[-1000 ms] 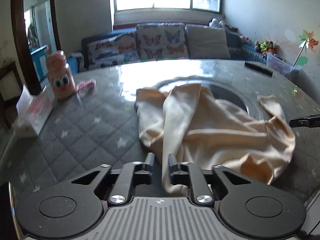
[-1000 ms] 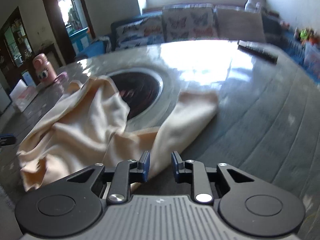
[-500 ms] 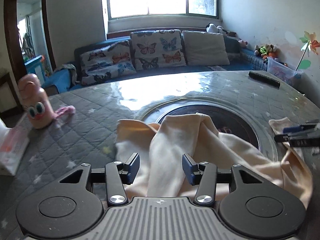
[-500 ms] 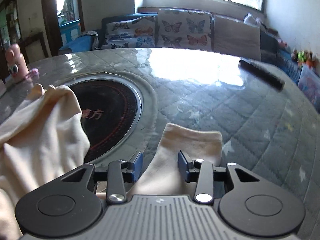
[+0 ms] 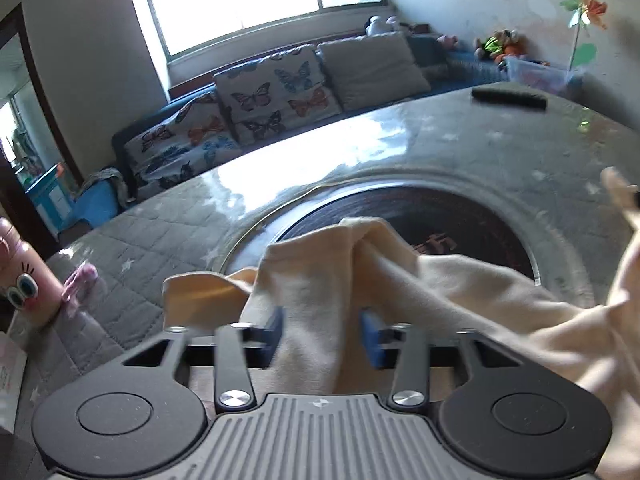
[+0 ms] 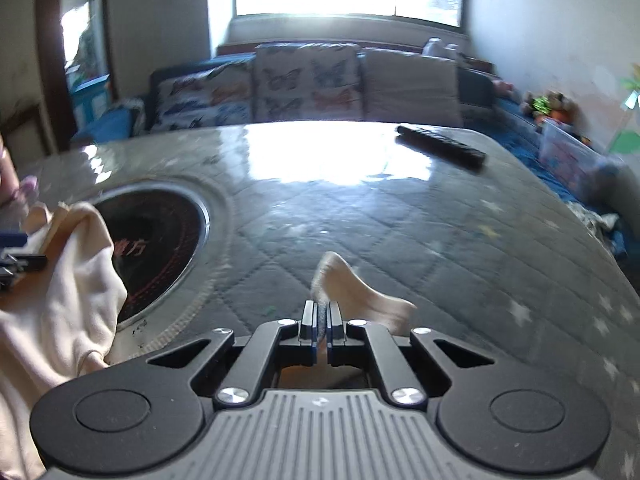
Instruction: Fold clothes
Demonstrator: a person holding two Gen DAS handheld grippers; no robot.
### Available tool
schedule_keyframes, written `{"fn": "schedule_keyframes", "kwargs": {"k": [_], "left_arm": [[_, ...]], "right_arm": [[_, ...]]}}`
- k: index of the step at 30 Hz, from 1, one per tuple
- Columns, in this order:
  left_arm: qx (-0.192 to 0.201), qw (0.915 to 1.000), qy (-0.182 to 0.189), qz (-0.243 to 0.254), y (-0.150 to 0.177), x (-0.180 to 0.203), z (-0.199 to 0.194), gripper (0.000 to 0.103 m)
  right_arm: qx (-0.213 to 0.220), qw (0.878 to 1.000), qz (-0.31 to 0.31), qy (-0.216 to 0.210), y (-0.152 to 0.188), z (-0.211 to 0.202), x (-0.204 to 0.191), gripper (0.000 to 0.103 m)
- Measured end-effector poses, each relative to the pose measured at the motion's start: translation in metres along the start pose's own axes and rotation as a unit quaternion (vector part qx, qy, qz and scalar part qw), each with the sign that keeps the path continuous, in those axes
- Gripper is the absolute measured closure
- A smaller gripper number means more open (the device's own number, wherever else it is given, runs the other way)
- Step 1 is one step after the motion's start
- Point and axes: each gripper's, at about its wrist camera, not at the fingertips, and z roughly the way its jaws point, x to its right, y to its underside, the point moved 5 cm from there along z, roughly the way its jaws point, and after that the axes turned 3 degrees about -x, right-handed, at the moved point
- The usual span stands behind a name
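- The cream garment (image 5: 460, 292) lay bunched on the big round table (image 5: 168, 236), partly over the dark round plate (image 5: 472, 220) set in the table's middle.
- The left gripper (image 5: 320, 330) had a fold of the cloth between its two blue pads (image 5: 276, 326). Its jaws were closing, but the pads did not look like they were pressing the cloth.
- The cloth rose in a soft peak just past the left gripper and spread away to the right side of that view.
- The right gripper (image 6: 320, 326) was squeezed tight on a thin end of the same garment. A little cream flap stuck up and out just past its fingertips.
- In the right wrist view, the rest of the garment (image 6: 68, 280) sat at the left, by the dark plate (image 6: 160, 240). Part of the left gripper peeked in at the far left edge there.
- The table had a grey quilted cover with small stars and a shiny clear sheet on top. Window light shone off it.
- A black remote (image 6: 440, 146) lay near the far side of the table, well apart from the cloth.
- A pink bottle with cartoon eyes (image 5: 20, 280) stood at the left edge of the table.
- Behind the table was a blue sofa with butterfly cushions (image 5: 276, 96) and a plain beige cushion (image 5: 372, 68).
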Motion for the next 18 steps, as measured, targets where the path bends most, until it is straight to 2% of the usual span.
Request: {"fn": "schedule_keyframes", "kwargs": {"k": [2,3,6,9,13,18], "left_arm": [[-0.002,0.9999,-0.008,-0.014,0.002,-0.009,0.0,0.097],[-0.001,0.9997,-0.011,-0.023,0.002,-0.014,-0.001,0.099],[0.019,0.9977,-0.017,-0.062,0.003,-0.037,-0.019,0.1],[0.04,0.9931,-0.04,-0.103,0.006,-0.068,-0.044,0.1],[0.061,0.9826,-0.071,-0.16,0.019,-0.111,-0.08,0.1],[0.062,0.9678,-0.115,-0.215,0.058,-0.156,-0.12,0.1]], "right_arm": [[0.002,1.0,0.014,0.003,0.006,-0.008,0.007,0.1],[0.001,1.0,0.021,0.005,0.009,-0.011,0.011,0.1],[-0.004,0.999,0.035,0.012,0.017,-0.016,0.019,0.1],[-0.013,0.999,0.046,0.016,0.022,-0.016,0.025,0.1],[-0.017,0.998,0.053,0.024,0.024,-0.018,0.029,0.097],[-0.007,0.999,0.041,0.027,0.022,-0.023,0.026,0.094]]}}
